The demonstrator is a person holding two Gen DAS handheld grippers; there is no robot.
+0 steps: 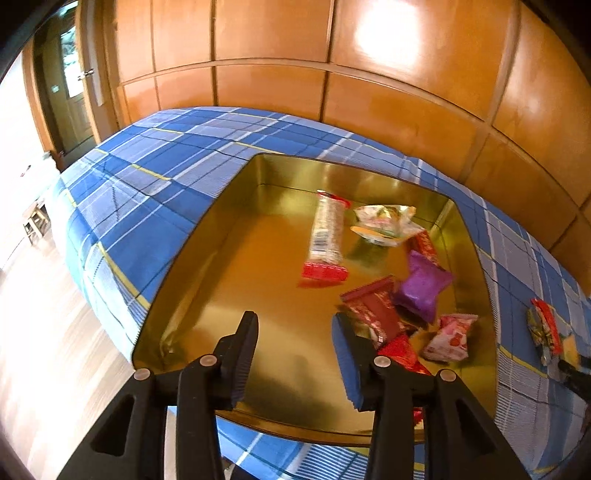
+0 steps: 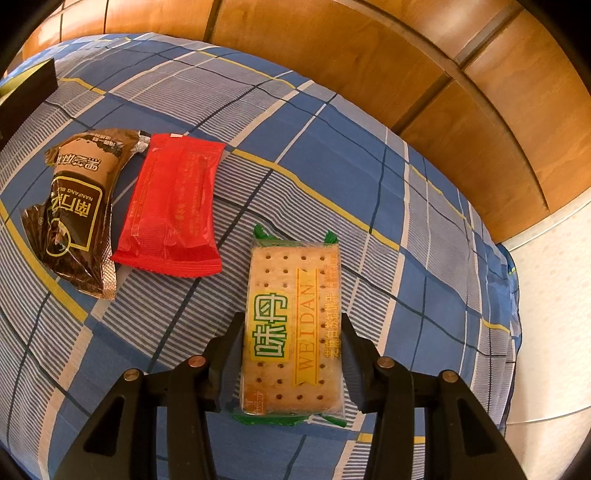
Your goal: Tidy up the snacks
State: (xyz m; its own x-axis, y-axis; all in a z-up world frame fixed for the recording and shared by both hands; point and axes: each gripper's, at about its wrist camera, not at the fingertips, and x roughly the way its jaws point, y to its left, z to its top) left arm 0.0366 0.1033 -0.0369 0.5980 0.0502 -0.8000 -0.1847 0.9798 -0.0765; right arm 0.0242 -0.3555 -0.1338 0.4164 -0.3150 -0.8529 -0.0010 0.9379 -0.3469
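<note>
My left gripper (image 1: 294, 321) hangs open over a shallow gold tin (image 1: 177, 266), with nothing between its fingers. Inside the tin lie a white bar with red ends (image 1: 327, 232), slightly blurred, a pale printed pack (image 1: 384, 221), a purple pack (image 1: 423, 286), a dark red wrapper (image 1: 373, 306) and a pink pack (image 1: 448, 338). My right gripper (image 2: 291, 321) is shut on a green-edged cracker pack (image 2: 291, 280) that rests on the blue checked cloth (image 2: 369, 155); the pads press on its two long sides.
A brown packet (image 2: 74, 206) and a red packet (image 2: 173, 206) lie on the cloth to the left of the crackers. Another snack (image 1: 545, 328) lies on the cloth right of the tin. Wood panelling (image 1: 273, 33) stands behind the table. The cloth's edge drops off at the right (image 2: 513, 280).
</note>
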